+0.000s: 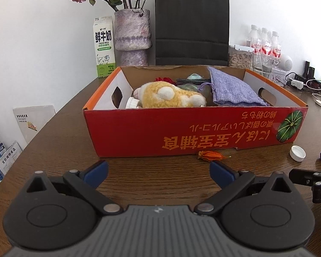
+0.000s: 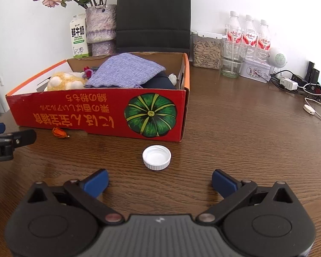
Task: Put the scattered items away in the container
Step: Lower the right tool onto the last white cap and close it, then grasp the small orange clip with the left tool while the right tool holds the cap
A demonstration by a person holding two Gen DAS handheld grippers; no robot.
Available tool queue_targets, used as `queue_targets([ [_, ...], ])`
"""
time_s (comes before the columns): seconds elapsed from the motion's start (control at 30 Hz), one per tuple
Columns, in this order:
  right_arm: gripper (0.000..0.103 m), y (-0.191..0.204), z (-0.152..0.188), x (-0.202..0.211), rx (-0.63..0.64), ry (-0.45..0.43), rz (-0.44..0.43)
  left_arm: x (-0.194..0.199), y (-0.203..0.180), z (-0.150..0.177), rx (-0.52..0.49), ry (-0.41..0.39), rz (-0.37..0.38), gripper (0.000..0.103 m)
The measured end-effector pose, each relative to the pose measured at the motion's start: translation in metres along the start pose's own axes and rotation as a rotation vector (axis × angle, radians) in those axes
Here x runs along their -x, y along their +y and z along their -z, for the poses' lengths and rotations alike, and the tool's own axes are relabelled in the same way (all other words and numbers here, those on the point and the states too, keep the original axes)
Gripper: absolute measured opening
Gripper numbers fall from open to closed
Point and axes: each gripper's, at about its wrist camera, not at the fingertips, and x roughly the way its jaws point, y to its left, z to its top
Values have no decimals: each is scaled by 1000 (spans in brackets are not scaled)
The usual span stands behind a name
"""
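White cap (image 2: pixel 156 157), open side up

Both tongs hover low and level, side by side: the left tongs (image 1: pixel 158 172) spread wide and empty, the right tongs (image 2: pixel 159 181) likewise.

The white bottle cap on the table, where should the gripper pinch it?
Probably across the ribbed side wall of the white bottle cap, one finger on each side. It lies flat with its open side up and nothing touching it, so the right hand-held gripper, open and just short of it, could come straight forward and low from the near side. The red box stands clear behind it.
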Motion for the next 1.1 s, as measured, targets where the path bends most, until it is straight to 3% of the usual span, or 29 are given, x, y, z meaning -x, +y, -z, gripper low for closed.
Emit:
queue_targets([
  [0.17,103,-1,0,0,-4,0,-3,-15,4,2,20,104,9,103],
  [0.83,103,4,-17,-21,-18,-2,9,-15,4,3,25,104,11,103],
  [0.87,97,4,-18,-22,-14,-5,5,-15,4,3,25,104,11,103],
  [0.93,76,6,-18,-19,-7,-28,-2,-15,4,3,26,104,11,103],
  [1.0,26,6,-17,-15,-2,-54,-16,-15,4,3,26,104,12,103],
  [1.1,27,3,-16,-11,-17,-65,-46,-16,4,3,25,104,12,103],
])
